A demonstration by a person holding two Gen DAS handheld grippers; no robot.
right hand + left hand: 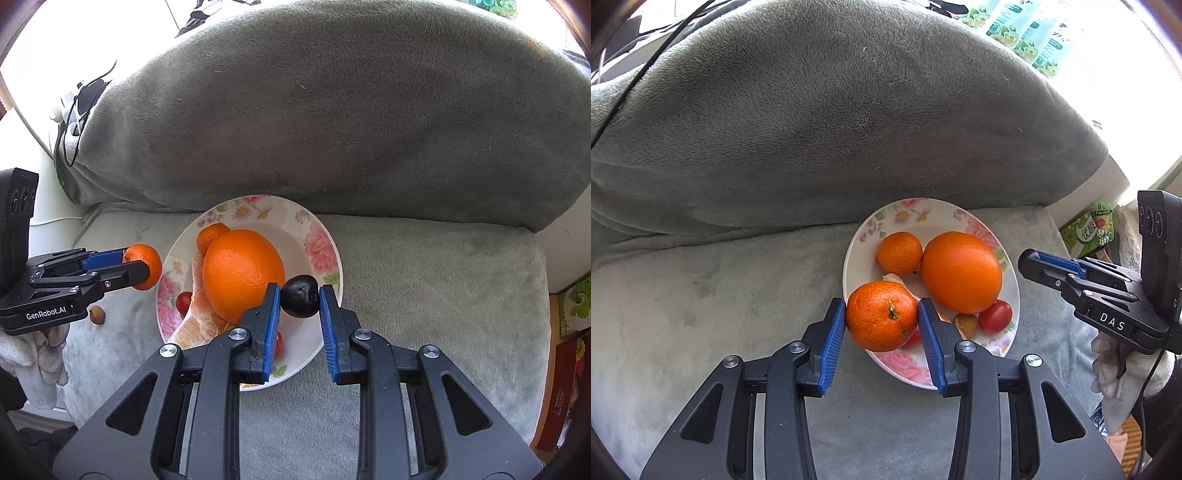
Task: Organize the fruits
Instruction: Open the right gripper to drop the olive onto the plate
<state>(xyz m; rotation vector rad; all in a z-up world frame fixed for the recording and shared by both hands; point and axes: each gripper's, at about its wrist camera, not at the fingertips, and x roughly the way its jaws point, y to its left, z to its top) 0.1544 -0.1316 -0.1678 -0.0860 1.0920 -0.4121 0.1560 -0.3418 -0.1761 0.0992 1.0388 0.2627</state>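
Note:
A floral plate (925,216) (325,236) sits on the grey sofa seat. It holds a large orange (961,271) (242,273), a small mandarin (899,253) (210,236), cherry tomatoes (995,316) (183,301), a small brown fruit (967,323) and peeled citrus segments (199,328). My left gripper (881,321) (142,267) is shut on a tangerine (881,315) above the plate's left edge. My right gripper (300,299) is shut on a dark plum (301,296) above the plate's right rim; in the left wrist view its body (1082,286) shows at right.
A big grey cushioned backrest (849,122) rises right behind the plate. A small brown fruit (97,315) lies on the seat left of the plate. Packets (1087,229) and boxes (572,306) stand off the sofa's right side. Cables (79,107) lie at the far left.

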